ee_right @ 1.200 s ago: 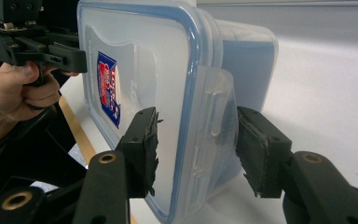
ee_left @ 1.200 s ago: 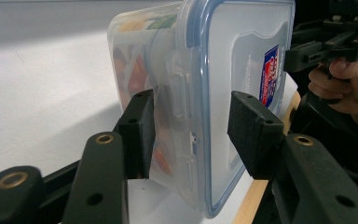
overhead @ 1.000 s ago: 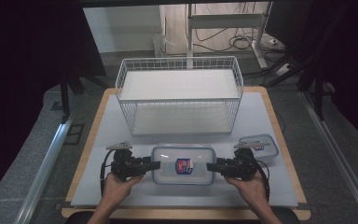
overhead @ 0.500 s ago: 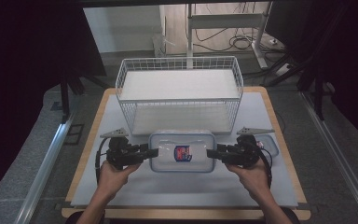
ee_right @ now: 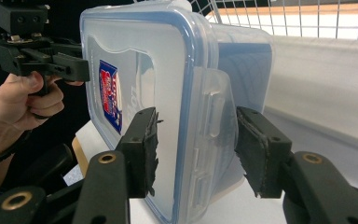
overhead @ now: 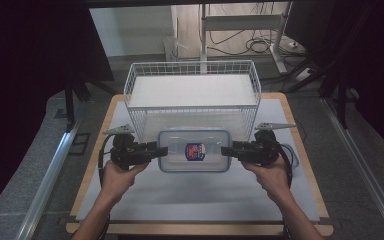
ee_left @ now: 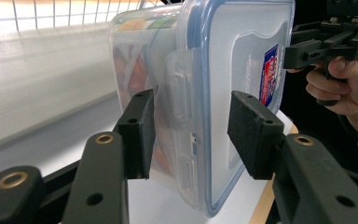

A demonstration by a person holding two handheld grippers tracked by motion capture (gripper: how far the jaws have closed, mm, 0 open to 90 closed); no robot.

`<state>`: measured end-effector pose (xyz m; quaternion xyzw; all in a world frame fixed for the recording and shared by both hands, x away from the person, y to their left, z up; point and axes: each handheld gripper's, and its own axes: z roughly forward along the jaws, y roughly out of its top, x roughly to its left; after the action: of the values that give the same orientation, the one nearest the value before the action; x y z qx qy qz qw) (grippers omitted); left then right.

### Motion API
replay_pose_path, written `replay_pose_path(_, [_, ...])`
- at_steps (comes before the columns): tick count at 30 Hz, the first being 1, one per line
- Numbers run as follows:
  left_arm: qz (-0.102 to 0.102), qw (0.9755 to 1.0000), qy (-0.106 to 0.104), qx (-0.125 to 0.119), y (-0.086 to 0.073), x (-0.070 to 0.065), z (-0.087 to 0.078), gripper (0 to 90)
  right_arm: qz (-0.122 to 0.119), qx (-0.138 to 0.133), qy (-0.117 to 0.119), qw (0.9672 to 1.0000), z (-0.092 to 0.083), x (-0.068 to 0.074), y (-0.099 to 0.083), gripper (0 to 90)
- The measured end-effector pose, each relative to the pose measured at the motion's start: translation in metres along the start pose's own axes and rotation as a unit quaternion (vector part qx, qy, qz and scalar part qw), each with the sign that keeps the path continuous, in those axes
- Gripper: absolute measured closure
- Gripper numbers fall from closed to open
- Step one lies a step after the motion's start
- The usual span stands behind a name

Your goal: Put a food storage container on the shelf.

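Observation:
A clear plastic food container (overhead: 195, 150) with a blue-rimmed lid and a red-and-blue sticker hangs above the white table (overhead: 200, 200), just in front of the wire basket (overhead: 190, 65). My left gripper (overhead: 161, 150) is shut on its left end and my right gripper (overhead: 226, 150) on its right end. In the left gripper view the pads (ee_left: 140, 133) clamp the container (ee_left: 205, 93) across lid and base by its latch. The right gripper view shows the same hold (ee_right: 196, 149) on the container (ee_right: 168, 70), with the other gripper (ee_right: 37, 56) beyond it.
The white wire basket stands at the back of the table, its front wall right behind the container. A second small blue-rimmed container (overhead: 292, 155) lies on the table beside my right hand. Wooden table edges run left and right; cables lie on the floor beyond.
Both grippers have risen together with the container, lifting it off the table and carrying it a little toward the basket.

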<state>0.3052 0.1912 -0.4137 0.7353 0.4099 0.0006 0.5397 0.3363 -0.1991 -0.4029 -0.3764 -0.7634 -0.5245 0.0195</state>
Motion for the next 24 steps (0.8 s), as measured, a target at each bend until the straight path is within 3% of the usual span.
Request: replay_pose_path(24, [0.012,0.9998,0.012,-0.01,0.061,-0.002,-0.015,52.1,-0.009,-0.018,0.005,0.9998,-0.006,0.002,0.06,50.5])
